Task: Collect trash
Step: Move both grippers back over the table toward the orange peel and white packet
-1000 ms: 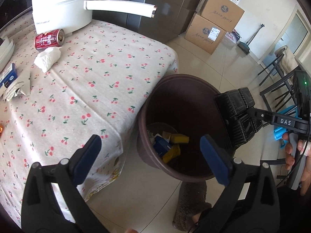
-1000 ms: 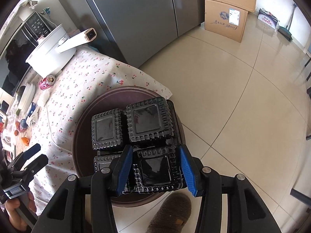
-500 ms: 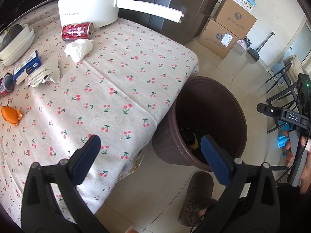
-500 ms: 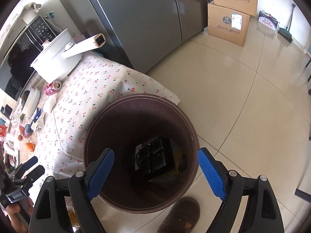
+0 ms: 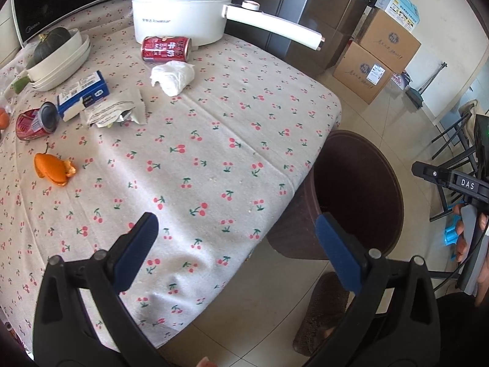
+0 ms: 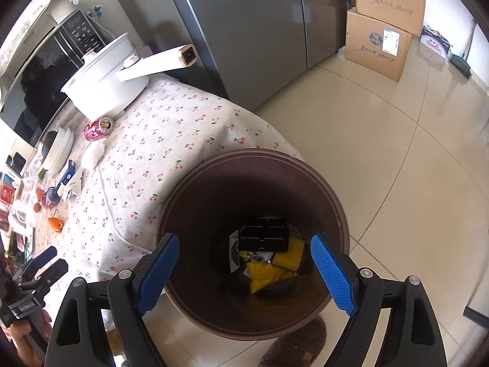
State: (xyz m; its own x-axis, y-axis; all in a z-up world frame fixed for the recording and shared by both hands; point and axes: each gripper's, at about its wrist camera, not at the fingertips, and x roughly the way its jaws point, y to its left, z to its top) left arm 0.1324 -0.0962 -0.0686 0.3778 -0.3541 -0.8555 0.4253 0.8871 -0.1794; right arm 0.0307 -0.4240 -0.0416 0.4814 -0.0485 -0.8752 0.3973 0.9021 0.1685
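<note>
A brown round bin (image 6: 253,241) stands on the floor by the table corner. A black plastic tray (image 6: 262,238) lies inside it on yellow wrappers (image 6: 269,270). My right gripper (image 6: 244,272) hangs open above the bin mouth with nothing between its blue pads. My left gripper (image 5: 238,250) is open and empty over the table's near corner, with the bin (image 5: 357,195) to its right. On the cherry-print tablecloth (image 5: 214,140) lie a red can (image 5: 166,49), a crumpled white tissue (image 5: 172,76), torn paper (image 5: 114,111), a blue box (image 5: 82,93), a second red can (image 5: 35,122) and orange peel (image 5: 53,169).
A white electric pot (image 5: 183,9) with a long handle stands at the table's back. Stacked white bowls (image 5: 58,61) hold a dark squash. Cardboard boxes (image 6: 382,27) sit by the grey fridge (image 6: 244,30). A slippered foot (image 5: 324,318) is beside the bin.
The right gripper opened and the black tray fell from it into the bin. The left gripper swung left from over the bin to over the table, bringing more litter into view.
</note>
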